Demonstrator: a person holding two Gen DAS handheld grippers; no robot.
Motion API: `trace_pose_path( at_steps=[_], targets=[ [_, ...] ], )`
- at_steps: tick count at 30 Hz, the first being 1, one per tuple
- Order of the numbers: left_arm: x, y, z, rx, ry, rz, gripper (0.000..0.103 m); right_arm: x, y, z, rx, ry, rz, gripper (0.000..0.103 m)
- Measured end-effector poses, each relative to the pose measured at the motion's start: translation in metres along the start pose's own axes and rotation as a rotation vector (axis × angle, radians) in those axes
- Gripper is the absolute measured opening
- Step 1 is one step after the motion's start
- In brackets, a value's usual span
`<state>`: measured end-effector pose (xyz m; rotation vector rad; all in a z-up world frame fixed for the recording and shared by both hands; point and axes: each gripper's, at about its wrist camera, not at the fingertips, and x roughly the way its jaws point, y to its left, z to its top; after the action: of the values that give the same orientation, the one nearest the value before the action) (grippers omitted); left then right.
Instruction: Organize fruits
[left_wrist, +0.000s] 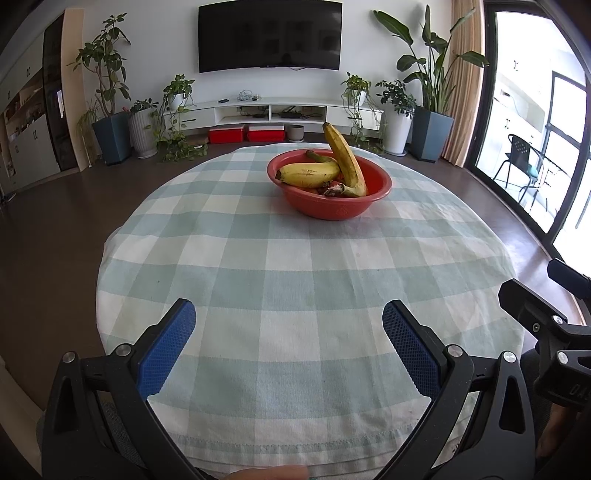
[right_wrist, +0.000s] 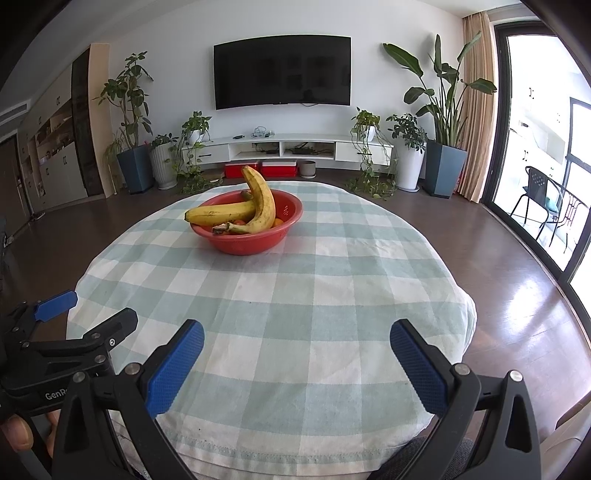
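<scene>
1. The left black two-finger gripper with blue ribbed pads (left_wrist: 289, 343) hangs over the near edge of the table, its jaws spread wide with nothing between them.
2. The right black two-finger gripper with blue ribbed pads (right_wrist: 296, 363) sits just beside it at 3 o'clock, likewise released and holding nothing.
3. Under both lies the round table draped in a pale green and white checked cloth (left_wrist: 295, 266), bare between the grippers and the fruit.
4. Toward 12 o'clock, at the far part of the table, stands the red plastic bowl (left_wrist: 334, 208).
5. In it, one spotted yellow banana (left_wrist: 308, 174) lies across, and a second browner yellow banana (left_wrist: 345, 157) leans upright over it, tip above the rim. Small orange fruits (right_wrist: 277, 222) show beneath them.
6. Beyond the table, across dark wood floor: red storage boxes (left_wrist: 245, 133), a low white media cabinet (left_wrist: 273, 110), potted plants (left_wrist: 107, 92) either side, and a wall-mounted black television (left_wrist: 269, 37).
</scene>
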<state>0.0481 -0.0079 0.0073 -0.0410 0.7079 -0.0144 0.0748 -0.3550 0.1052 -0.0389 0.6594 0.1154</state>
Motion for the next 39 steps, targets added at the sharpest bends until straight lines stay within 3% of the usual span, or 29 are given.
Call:
trace_pose_path(
  at_steps=[39],
  targets=[
    [0.001, 0.002, -0.002, -0.004, 0.001, 0.0, 0.103, -0.002, 0.011, -0.005, -0.002, 0.024, 0.013, 0.103]
  ],
)
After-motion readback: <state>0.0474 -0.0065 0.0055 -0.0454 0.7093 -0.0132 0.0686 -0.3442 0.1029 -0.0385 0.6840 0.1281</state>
